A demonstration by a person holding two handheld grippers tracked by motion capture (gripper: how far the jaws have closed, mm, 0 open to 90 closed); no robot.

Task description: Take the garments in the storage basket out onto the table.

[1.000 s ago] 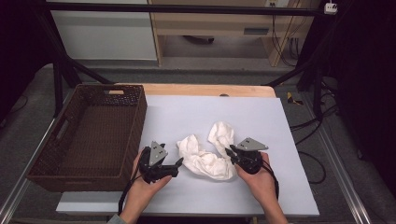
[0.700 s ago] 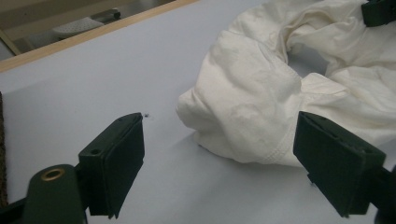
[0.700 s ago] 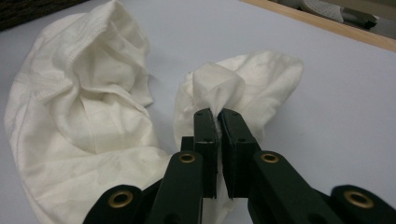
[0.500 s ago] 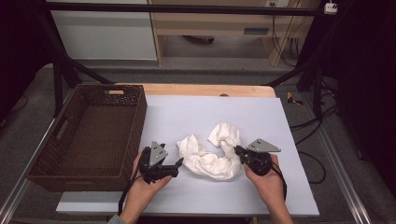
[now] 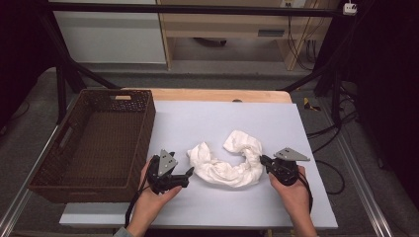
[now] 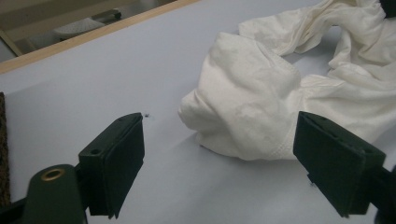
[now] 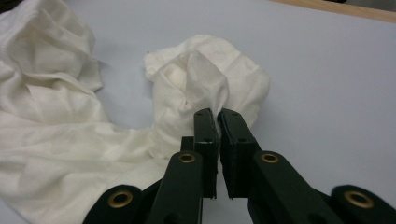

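Note:
A crumpled white cloth [image 5: 225, 165] lies in an arc on the pale blue mat [image 5: 217, 118]. My right gripper [image 5: 263, 160] is at the cloth's right end, shut on a thin fold of it; in the right gripper view the jaws [image 7: 217, 114] meet with the cloth [image 7: 70, 126] pinched at their tips. My left gripper [image 5: 190, 173] rests on the mat just left of the cloth's left end, held by a hand. In the left gripper view its jaws [image 6: 219, 123] stand wide apart and the cloth [image 6: 252, 107] bulges toward the gap without touching the pads.
A dark brown wicker basket [image 5: 143, 128] stands at the left, its right wall beside the mat's left edge. A wooden table edge [image 5: 222, 95] runs along the back. Cables hang off the right side [image 5: 326, 143].
My right gripper has moved to the right with the cloth's end in it, drawing the bunched cloth out into a longer arc. The left gripper has stayed where it was.

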